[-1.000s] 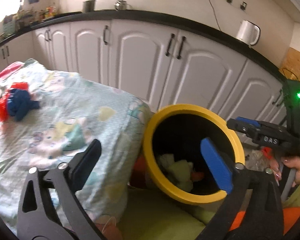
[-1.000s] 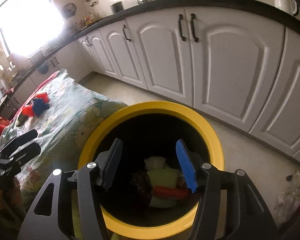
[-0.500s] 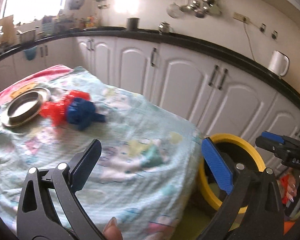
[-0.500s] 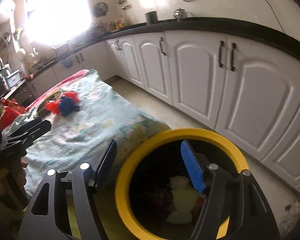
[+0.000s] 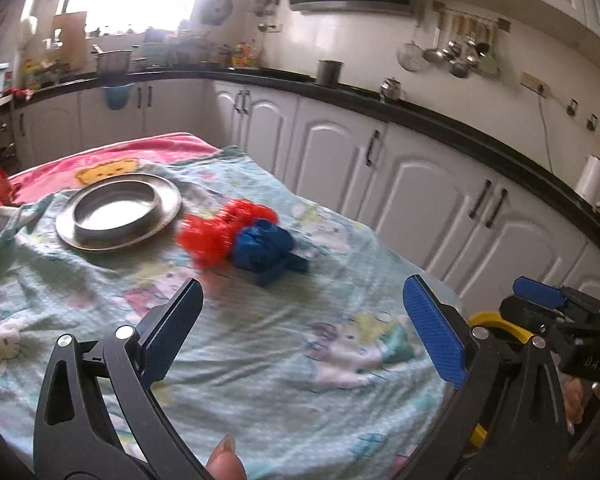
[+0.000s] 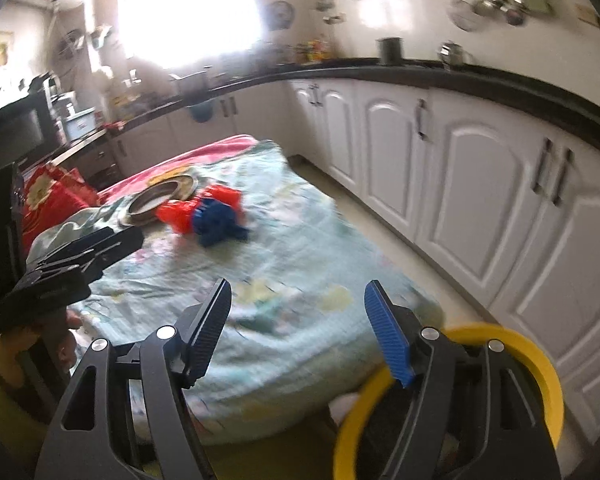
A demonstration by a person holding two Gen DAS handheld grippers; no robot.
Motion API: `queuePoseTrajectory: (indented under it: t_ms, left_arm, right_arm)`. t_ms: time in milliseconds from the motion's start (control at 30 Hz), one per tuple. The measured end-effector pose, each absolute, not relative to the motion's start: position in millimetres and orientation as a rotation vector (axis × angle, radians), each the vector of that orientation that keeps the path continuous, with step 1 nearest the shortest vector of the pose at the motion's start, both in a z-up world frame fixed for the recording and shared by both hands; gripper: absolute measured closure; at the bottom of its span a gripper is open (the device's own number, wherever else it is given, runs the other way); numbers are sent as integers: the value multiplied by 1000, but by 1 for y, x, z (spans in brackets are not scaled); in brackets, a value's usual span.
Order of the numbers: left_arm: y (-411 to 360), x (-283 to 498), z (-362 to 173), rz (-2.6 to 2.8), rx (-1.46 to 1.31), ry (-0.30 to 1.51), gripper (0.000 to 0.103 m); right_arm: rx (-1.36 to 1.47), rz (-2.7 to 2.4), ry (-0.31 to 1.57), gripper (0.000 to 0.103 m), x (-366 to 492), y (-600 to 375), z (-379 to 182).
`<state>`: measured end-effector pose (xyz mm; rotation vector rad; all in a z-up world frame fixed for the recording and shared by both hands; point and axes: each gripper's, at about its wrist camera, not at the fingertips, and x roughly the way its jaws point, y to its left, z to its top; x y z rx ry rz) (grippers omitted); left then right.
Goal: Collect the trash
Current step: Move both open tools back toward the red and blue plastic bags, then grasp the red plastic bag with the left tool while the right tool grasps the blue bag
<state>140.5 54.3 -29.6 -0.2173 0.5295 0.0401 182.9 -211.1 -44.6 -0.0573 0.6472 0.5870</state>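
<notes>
A crumpled red wrapper [image 5: 216, 236] and a crumpled blue one [image 5: 264, 252] lie touching each other on the table's light green cloth [image 5: 260, 344]. My left gripper [image 5: 300, 284] is open and empty, short of them over the cloth. My right gripper [image 6: 297, 285] is open too, nothing between its fingers, above the table's near corner. From there the red wrapper [image 6: 176, 212] and blue wrapper [image 6: 216, 222] sit farther off to the left. The yellow-rimmed bin [image 6: 540, 368] stands on the floor beside the table, low and to the right, its contents mostly hidden.
A round metal plate [image 5: 120, 210] rests on the cloth left of the wrappers. White kitchen cabinets [image 5: 420, 192] under a black counter run along the far side. A strip of floor [image 6: 380, 220] separates them from the table. A white kettle [image 5: 594, 180] stands on the counter.
Both grippers swung away from the bin's mouth and up toward the table. The wrappers and plate came into view and the bin slid to the lower right. The right jaws stand wider.
</notes>
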Motion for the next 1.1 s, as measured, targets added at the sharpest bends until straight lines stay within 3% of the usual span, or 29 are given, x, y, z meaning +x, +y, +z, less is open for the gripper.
queuePoseTrajectory:
  t_ms: [467,700,967,1100]
  left_arm:
    - [140,164,-40,135,-336,542,11]
    - [158,189,-50,97,-391,588,34]
    - [164,218,-63,65,-422,643,44]
    - [163,233,-72,56,-435,673,47]
  right_arm:
    - [-154,731,691,37,245,-95,-66]
    - [-216,773,743,44,276,-48,-89]
    - [-216,748,838,46,306,-26,-121]
    - [-191,781,879,76,311,-22,-127]
